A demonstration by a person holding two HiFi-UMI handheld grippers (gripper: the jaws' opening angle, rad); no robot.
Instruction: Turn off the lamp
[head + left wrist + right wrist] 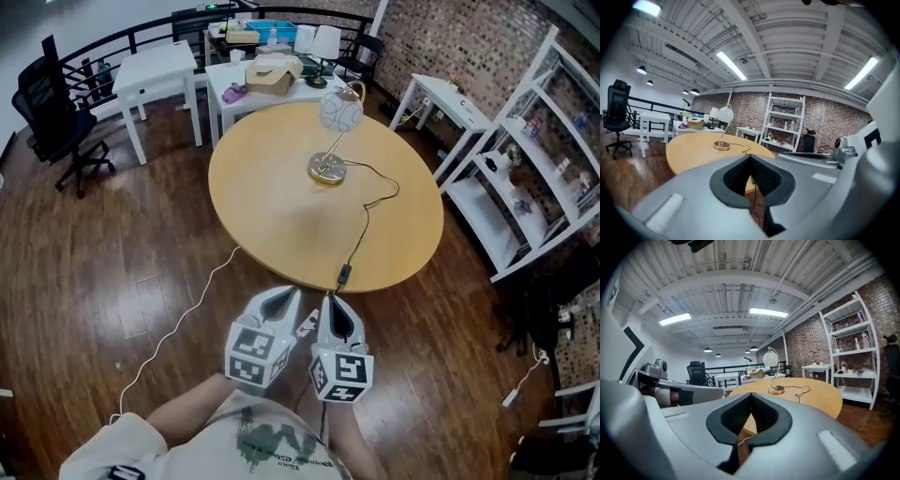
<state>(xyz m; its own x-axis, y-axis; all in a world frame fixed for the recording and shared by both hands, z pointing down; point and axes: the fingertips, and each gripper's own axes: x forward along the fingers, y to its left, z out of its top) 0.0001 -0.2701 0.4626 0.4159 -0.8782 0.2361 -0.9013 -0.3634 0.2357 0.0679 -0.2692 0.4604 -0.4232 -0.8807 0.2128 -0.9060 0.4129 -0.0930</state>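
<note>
While the globe-shaded brass lamp (330,141) sat on the round wooden table (272,220), grey left gripper (284,294) and right gripper (334,305) hung nearby, jaws together, empty.

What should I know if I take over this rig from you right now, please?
Left gripper: shut, empty, short of the round table.
Right gripper: same, beside it.
Lamp stands on the table's far half; its cord carries an inline switch at the near edge, just ahead of the grippers.
Done: nothing touched.
Left: press that switch, probably; can't tell whether the lamp is lit.

no writing can be read; the shirt print (267,448) is too blurred.
</note>
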